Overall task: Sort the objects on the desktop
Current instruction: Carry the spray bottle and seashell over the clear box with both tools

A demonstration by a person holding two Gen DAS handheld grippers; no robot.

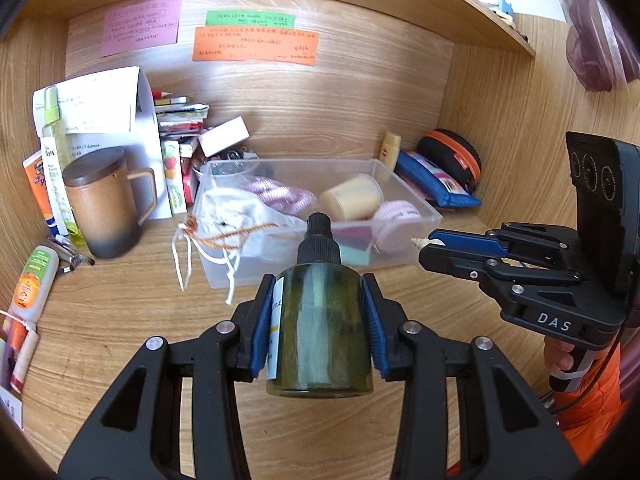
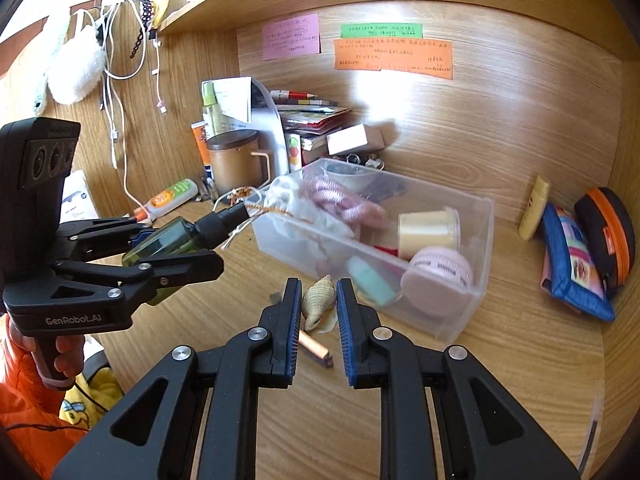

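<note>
The dark green spray bottle [image 1: 322, 320] sits clenched between the blue pads of the left tongs [image 1: 320, 320], nozzle pointing ahead. The right tongs [image 2: 318, 316] pinch a small spiral seashell [image 2: 317, 300], raised off the worktop [image 2: 500, 360]. Just ahead of both tongs stands a clear plastic bin [image 2: 476, 236], its near rim facing them, already holding a cloth pouch [image 1: 236, 216] and small jars. Bare wood lies open below and right of the right tongs; a brown lidded mug [image 1: 106, 204] stands left of the bin.
</note>
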